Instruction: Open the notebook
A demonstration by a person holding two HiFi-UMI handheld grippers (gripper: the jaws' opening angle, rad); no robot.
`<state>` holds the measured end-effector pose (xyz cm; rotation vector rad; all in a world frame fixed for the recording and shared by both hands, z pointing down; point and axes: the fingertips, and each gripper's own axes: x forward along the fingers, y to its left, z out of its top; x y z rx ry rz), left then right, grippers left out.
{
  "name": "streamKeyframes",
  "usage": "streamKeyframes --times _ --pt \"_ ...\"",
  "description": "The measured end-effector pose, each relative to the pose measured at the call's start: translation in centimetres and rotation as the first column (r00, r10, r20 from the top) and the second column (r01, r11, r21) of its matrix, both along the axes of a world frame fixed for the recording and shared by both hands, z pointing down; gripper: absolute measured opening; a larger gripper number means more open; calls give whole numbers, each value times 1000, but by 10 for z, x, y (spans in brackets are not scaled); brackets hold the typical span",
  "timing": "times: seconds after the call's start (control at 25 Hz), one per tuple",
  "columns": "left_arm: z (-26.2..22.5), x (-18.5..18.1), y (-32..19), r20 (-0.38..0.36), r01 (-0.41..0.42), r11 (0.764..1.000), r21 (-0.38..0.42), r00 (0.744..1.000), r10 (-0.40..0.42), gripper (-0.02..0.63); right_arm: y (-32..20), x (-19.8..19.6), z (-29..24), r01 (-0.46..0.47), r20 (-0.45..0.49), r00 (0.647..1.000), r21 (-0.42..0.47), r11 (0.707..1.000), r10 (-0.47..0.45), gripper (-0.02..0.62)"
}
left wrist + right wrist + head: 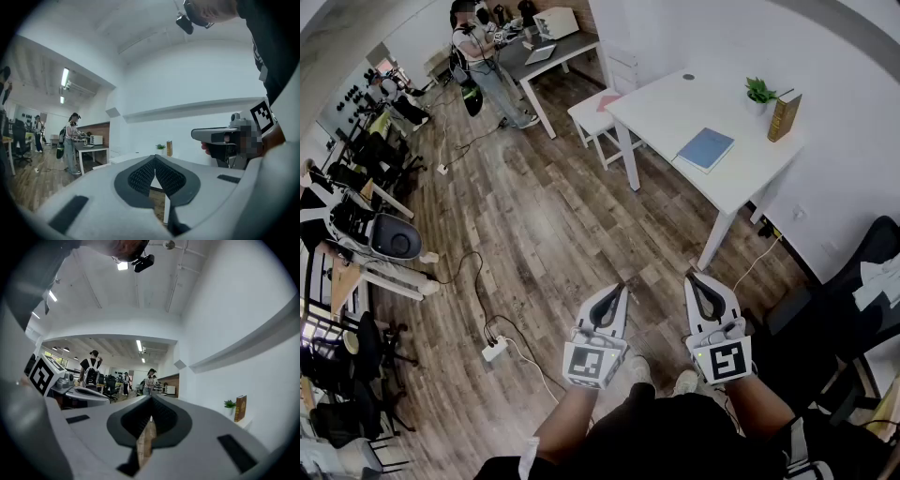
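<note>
Right gripper (691, 275) hangs well apart from notebook (706, 149).

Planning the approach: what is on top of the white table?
On the white table: a closed blue notebook, a small green potted plant and an upright brown book. The notebook's cover hides its pages.

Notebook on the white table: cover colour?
The notebook is plain blue, shown best in the head view.

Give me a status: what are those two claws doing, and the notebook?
Left gripper, right gripper shut, empty, level. Notebook closed on table ahead, untouched. Nothing on its cover.
</note>
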<state>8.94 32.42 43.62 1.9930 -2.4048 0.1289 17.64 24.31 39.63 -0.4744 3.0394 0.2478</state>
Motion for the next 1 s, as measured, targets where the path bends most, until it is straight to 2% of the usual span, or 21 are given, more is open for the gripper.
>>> streamKeyframes --times 0.16,0.48,0.68,0.8,1.0 --pt "-3 8 2 14 -11 1000 -2 1000 11 5 1 6 2 -16 4 1000 -86 996 17 -2" --pt "-4 -8 1 2 11 1000 -10 1000 -11 5 -5 5 -4 -13 -12 1000 -77 997 12 -2" --pt "2 -25 -3 2 -30 999 -46 1000 30 5 -3 -13 -3 9 22 1000 -140 990 -6 -2" --pt "1 -39 -5 4 -53 998 -43 999 54 5 -1 -28 -6 15 31 999 -147 989 -11 -2" --pt "3 -61 -12 7 -104 994 -38 994 105 5 -9 -47 2 -47 -10 999 -163 986 46 -2"
